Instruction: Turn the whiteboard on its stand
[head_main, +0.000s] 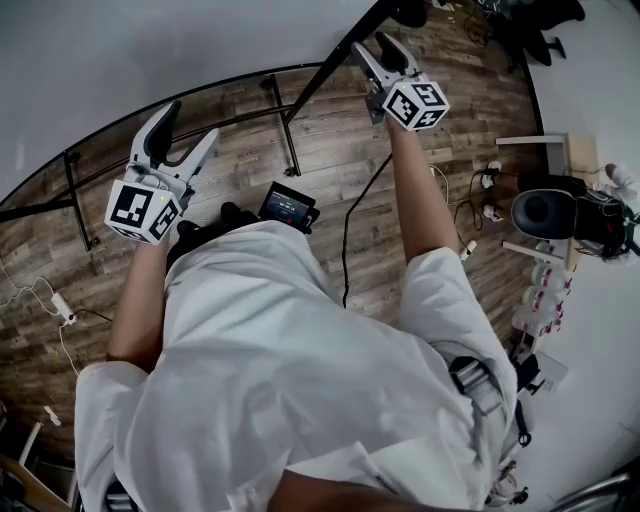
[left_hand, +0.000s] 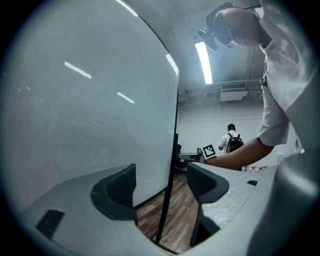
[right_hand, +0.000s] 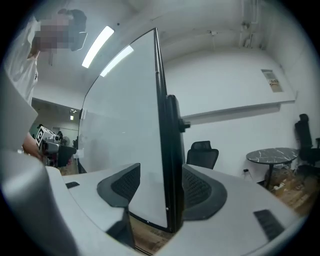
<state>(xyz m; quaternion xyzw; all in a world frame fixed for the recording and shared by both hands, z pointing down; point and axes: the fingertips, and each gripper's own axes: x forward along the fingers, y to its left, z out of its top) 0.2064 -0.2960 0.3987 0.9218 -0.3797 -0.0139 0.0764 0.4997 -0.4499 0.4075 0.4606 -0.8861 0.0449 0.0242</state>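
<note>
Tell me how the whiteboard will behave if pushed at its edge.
The whiteboard probably stays stiff: a black frame edges its flat panel. Its glossy face reflects ceiling lights, so a grip may slip there. It is large on a thin stand, so a hard shove might rock it.

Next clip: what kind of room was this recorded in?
Probably an office or meeting room: a large whiteboard, a black office chair, a round table, and a strip light on the ceiling.

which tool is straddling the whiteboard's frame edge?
Right tool: the whiteboard frame stands between its open jaws. Left tool only faces the board's white face.
</note>
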